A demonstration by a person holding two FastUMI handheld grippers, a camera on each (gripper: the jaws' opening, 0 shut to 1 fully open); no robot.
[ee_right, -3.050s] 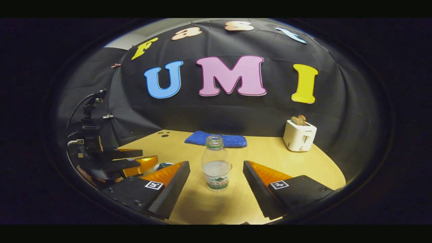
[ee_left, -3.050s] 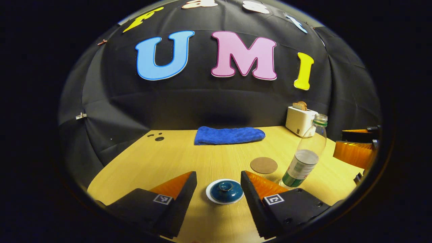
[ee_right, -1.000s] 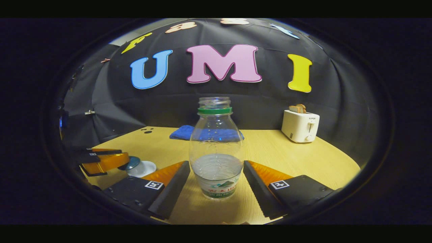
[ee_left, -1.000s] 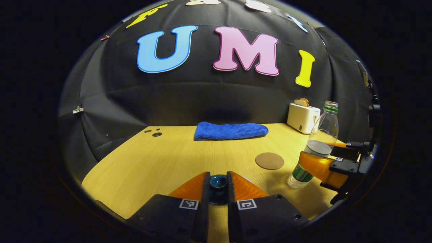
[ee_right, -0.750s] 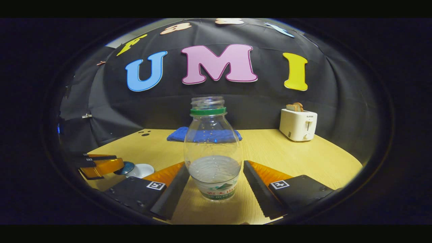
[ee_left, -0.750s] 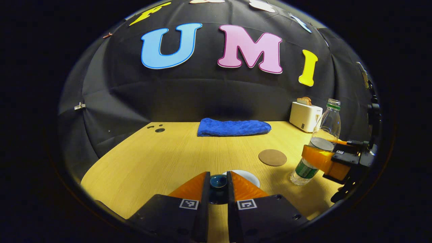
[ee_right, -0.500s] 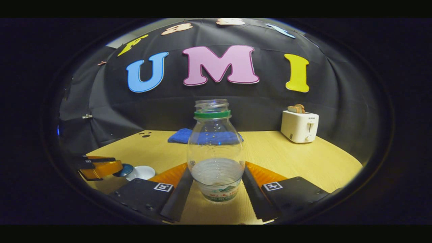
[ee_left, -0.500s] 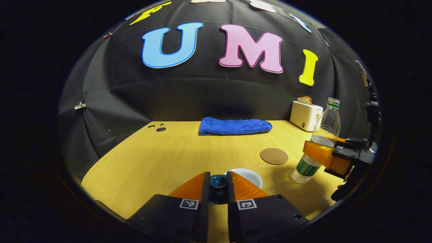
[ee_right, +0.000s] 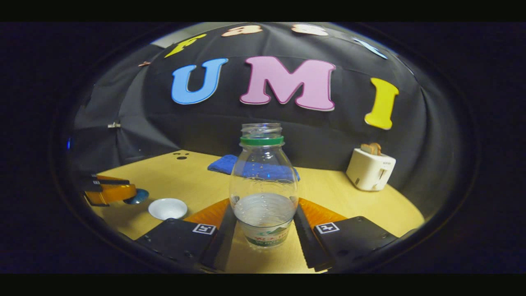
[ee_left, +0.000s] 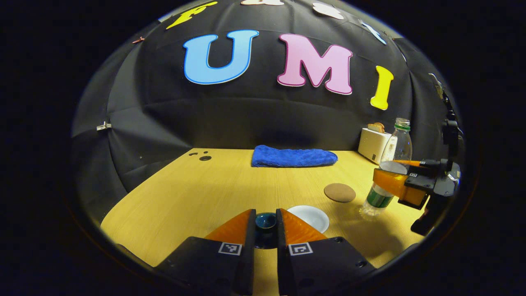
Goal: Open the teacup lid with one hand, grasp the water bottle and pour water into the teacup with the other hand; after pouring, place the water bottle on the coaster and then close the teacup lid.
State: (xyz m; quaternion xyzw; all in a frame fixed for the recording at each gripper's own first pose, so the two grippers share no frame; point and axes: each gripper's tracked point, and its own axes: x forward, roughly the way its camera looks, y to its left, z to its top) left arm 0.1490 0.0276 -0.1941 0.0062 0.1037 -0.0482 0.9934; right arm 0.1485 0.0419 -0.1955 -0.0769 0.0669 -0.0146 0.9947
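My left gripper [ee_left: 266, 214] is shut on the knob of the dark blue teacup lid [ee_left: 265, 221], holding it off the cup and to its left. The open white teacup [ee_left: 309, 218] stands just right of my fingers; in the right gripper view the teacup [ee_right: 167, 208] sits at lower left, with the left gripper [ee_right: 123, 193] and lid [ee_right: 138, 196] beside it. My right gripper [ee_right: 263, 232] is shut on the lower body of the uncapped water bottle [ee_right: 263, 181], which is partly full. The brown coaster [ee_left: 340, 192] lies between the cup and the bottle [ee_left: 400, 144].
A folded blue towel [ee_left: 294, 157] lies at the back of the wooden table [ee_left: 197, 193]. A white toaster [ee_left: 373, 140] with bread stands at the back right, seen again as the toaster [ee_right: 371, 168] in the right gripper view. Black cloth walls close in behind.
My left gripper shut on the lid, then carried it left off the cup, baring the white bowl. My right gripper came up to the bottle and shut on it.
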